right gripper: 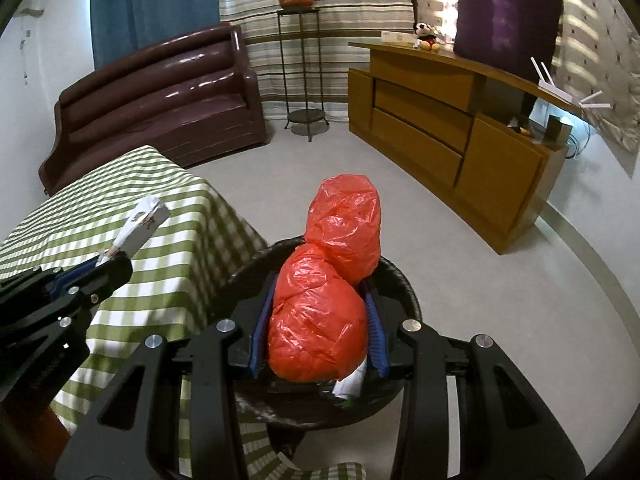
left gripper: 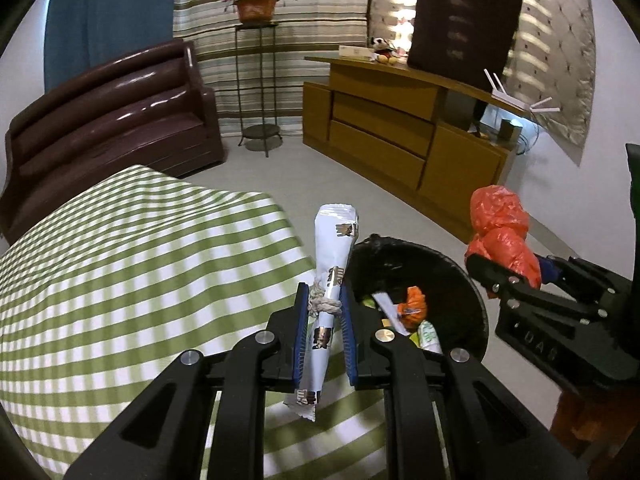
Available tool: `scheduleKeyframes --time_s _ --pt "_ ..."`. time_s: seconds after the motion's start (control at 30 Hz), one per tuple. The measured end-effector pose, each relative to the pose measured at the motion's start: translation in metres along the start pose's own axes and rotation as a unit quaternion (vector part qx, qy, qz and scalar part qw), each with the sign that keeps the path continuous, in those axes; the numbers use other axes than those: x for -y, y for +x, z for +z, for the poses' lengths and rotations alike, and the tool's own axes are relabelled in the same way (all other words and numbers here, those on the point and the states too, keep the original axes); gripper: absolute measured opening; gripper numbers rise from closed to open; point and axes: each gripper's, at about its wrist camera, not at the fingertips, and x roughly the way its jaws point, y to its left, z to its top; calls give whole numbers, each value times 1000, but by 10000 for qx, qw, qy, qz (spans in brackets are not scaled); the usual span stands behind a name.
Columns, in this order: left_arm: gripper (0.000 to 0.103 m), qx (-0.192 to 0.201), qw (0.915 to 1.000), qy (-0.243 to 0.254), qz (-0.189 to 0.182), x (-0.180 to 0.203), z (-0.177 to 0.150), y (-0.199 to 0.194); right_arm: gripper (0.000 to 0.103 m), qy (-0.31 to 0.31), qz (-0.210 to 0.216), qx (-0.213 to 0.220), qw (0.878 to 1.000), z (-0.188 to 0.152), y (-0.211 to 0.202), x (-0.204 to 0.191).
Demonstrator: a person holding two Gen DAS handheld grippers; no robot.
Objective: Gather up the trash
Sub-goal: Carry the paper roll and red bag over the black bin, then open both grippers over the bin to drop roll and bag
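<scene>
- The left gripper (left gripper: pixel 325 312) is clamped on a rolled paper wrapper (left gripper: pixel 330 280) tied with string, gripped mid-length so both ends stick out free. It sits just beside the black trash bin (left gripper: pixel 476 304), at the edge of the checked tablecloth (left gripper: pixel 140 272) — likely waiting its turn to drop.
- The right gripper (right gripper: pixel 320 328) is closed on a crumpled red plastic bag (right gripper: pixel 332 280), squeezed at its lower bulge and held directly above the bin (right gripper: pixel 408 296) — well placed for release.
- Inside the bin lies earlier trash (left gripper: pixel 416 312): orange scraps and paper.
</scene>
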Motion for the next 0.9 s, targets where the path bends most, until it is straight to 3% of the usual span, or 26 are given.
scheduleKeyframes --time_s 0.27,0.33,0.47,0.53,0.77,0.9 --pt "18 -7 9997 231 -25 20 5 22 41 83 96 -75 9999 2 15 13" --pt "25 -49 9996 285 25 23 6 28 55 96 69 -36 9999 2 16 14" --pt "44 -143 9998 152 3 23 8 32 55 109 20 -5 9999 2 17 16" --pt "48 -143 9998 127 34 22 9 32 55 127 -31 16 9999 3 18 19" --pt "54 -126 9998 72 101 21 10 32 56 258 -119 54 9996 3 17 27" --pt "57 -125 9998 73 127 19 9 30 63 252 -152 84 9995 2 15 25"
